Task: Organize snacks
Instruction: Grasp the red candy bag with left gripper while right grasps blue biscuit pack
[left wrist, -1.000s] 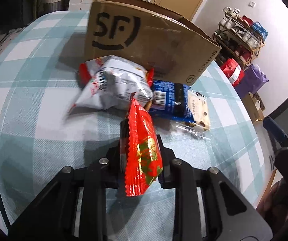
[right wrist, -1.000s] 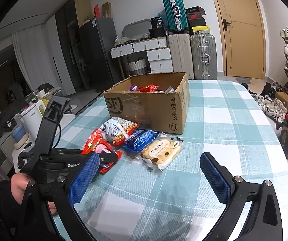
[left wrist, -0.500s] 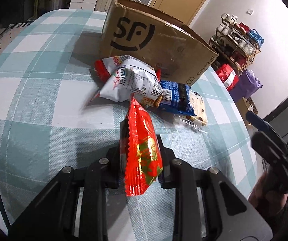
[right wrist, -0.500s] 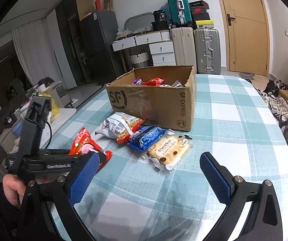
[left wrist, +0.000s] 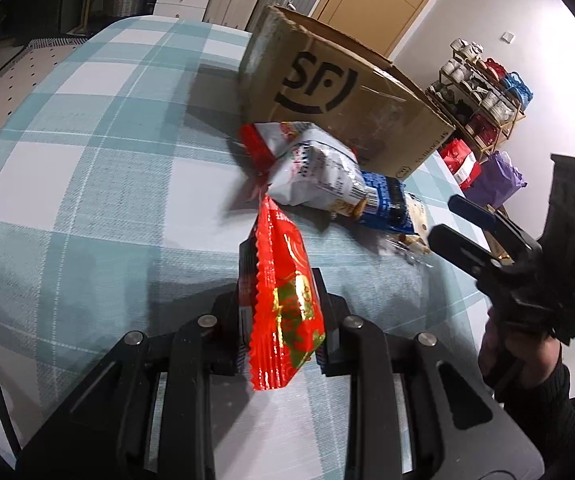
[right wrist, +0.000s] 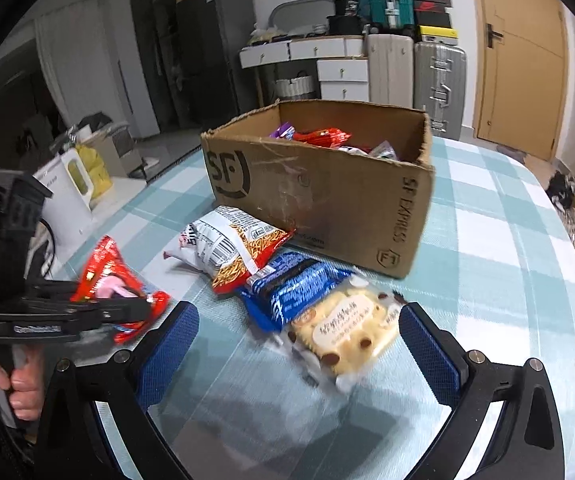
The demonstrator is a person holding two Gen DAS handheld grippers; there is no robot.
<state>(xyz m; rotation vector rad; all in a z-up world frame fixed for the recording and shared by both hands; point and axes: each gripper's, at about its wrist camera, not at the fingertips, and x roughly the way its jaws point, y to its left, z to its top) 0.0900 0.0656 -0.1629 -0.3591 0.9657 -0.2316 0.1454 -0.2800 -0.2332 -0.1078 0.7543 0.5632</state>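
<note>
Fingers of the left gripper (left wrist: 281,300) are clamped on a red snack packet (left wrist: 283,304), which stands on edge between them, its crimped top pointing ahead and its lower end hanging toward the camera. From the right wrist view that same packet (right wrist: 105,276) sits pinched in the left gripper (right wrist: 143,306), held above the checked tablecloth (right wrist: 499,264), with a hand (right wrist: 15,380) wrapped round the handle below.

Just ahead of the left jaws lies a silver and red noodle-snack bag (left wrist: 315,170), and to its right a blue biscuit pack (left wrist: 385,200). Beyond those stands the cardboard box (left wrist: 339,100), its printed face turned toward the jaws.

Over on the other side, the right gripper (right wrist: 297,342) is spread wide, blue pads (right wrist: 167,352) well apart with nothing between them but cloth. Right in front of that gap lies a clear-wrapped pale cake packet (right wrist: 343,332), closer to the right-hand pad. Touching it, further ahead and to the left, is the blue biscuit pack (right wrist: 297,288), and beyond that the noodle-snack bag (right wrist: 233,246) leans close against the foot of the cardboard box (right wrist: 327,196). The box is open-topped, with several wrapped snacks (right wrist: 323,138) showing over its rim.

Farther off behind the box stand white drawers (right wrist: 341,76) and silver suitcases (right wrist: 439,84) beside a wooden door (right wrist: 519,56).
</note>
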